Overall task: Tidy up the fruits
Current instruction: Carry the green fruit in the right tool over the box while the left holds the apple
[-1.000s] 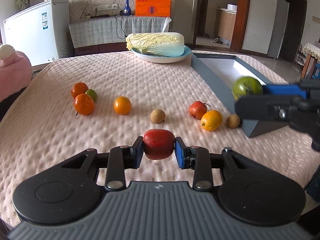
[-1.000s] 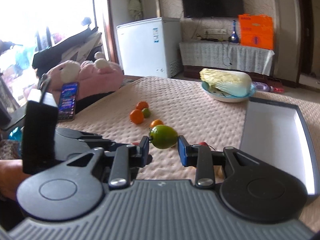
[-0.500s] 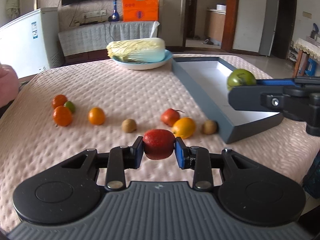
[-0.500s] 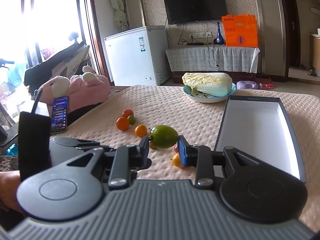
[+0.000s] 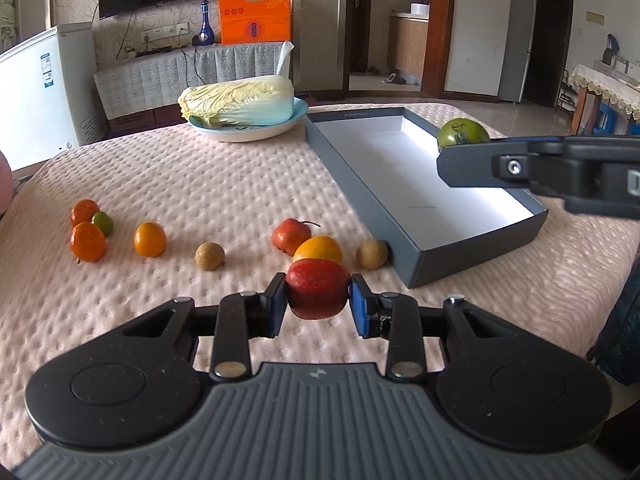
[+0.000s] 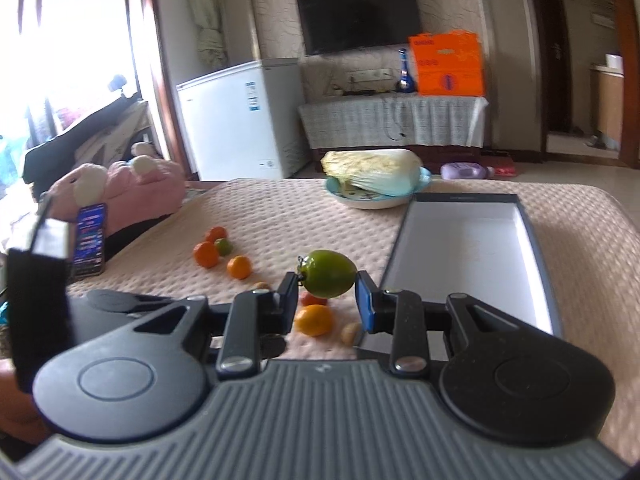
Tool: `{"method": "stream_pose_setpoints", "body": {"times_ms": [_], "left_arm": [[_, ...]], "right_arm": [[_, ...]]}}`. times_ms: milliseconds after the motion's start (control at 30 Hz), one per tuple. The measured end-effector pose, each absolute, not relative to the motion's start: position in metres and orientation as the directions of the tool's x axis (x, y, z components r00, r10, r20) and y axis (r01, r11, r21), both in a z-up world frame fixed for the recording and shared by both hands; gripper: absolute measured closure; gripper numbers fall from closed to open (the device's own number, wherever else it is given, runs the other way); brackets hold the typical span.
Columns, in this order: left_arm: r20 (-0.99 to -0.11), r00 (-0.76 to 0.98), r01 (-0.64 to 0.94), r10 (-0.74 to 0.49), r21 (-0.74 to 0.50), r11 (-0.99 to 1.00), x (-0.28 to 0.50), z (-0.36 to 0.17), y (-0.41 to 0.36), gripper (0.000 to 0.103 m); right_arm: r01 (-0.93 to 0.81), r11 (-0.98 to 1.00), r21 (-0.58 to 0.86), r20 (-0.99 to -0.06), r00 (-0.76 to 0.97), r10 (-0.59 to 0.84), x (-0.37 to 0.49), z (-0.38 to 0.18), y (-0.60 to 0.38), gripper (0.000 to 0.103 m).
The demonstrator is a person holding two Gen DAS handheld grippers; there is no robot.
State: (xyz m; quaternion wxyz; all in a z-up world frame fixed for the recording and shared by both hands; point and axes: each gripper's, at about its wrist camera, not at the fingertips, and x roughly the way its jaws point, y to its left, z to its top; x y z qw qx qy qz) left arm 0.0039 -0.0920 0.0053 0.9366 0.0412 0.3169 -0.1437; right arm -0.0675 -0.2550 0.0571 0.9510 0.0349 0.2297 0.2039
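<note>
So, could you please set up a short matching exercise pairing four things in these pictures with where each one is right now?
Things:
1. red fruit
2. green fruit
3. cabbage
4. brown fruit

Places:
A. against the box's outer wall
B. on the plate
C. clamped in the right gripper
D. clamped in the left gripper

Pairs: 1-D, 2-C, 3-B, 4-A

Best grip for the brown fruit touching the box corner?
Take the brown fruit across its middle, coming from above, jaws in line with the box wall. It is small and round, sits against the wall on its right, and an orange fruit crowds its left.
</note>
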Motion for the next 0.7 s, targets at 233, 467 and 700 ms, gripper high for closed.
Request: {"method": "stream_pose_setpoints", "body": {"times_ms": [233,467,700], "left_arm": [[-0.603,0.761,0.292,-0.239,-0.011,0.956,0.003,0.007,-0.088,0.065],[-0.603,0.762,0.289,-0.238,-0.012,0.957,0.002,0.007,-0.08,0.065],[-0.597,0.765,0.286,-0.242,-0.021,0.958,-0.001,0.011,-0.067,0.065]], "right_arm": [[-0.352,0.92,0.173,-0.409,0.824,0.392,-0.063,0.056,-0.256,0.069],[-0.25,0.95,0.187,-0.424,0.852,0.308,-0.039,0.048,-0.267,0.069],[-0.099,0.971,0.216,-0.487,0.852,0.195,-0.012,0.03,-0.273,0.069]]}}
